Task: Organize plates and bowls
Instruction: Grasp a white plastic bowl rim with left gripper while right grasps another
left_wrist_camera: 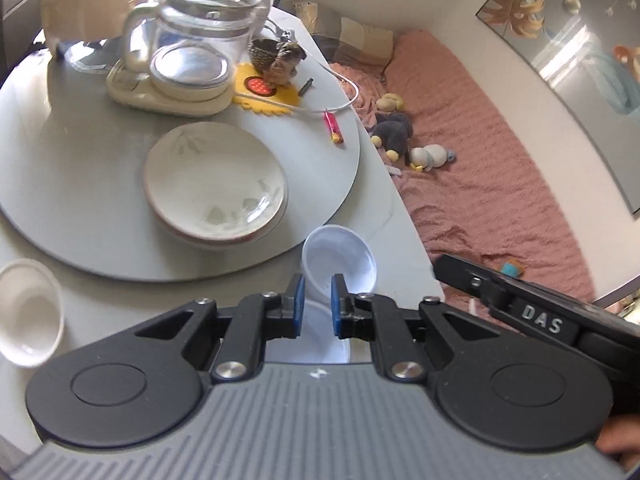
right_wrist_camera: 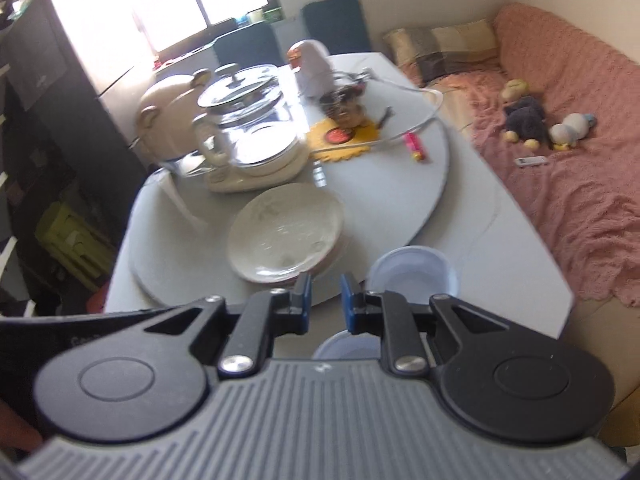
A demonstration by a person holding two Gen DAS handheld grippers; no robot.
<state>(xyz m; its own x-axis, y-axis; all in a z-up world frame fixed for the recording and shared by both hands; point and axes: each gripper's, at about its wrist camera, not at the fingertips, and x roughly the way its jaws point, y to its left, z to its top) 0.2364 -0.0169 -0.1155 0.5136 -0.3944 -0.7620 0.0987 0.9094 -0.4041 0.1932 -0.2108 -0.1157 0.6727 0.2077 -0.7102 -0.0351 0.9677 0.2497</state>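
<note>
Your table carries stacked plates; your left claw grips a white bowl, your right claw nearly closed, empty.

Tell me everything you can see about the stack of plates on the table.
The stack of plates lies flat on the round grey turntable, in front of the glass kettle. The top plate is cream, shallow and glossy like glazed ceramic, with faint grey leaf prints and a thin reddish-brown rim. It looks empty. Under it, the edges of at least one more plate show; the exact count is unclear. Nothing else touches the stack, and both grippers are clear of it.
</note>
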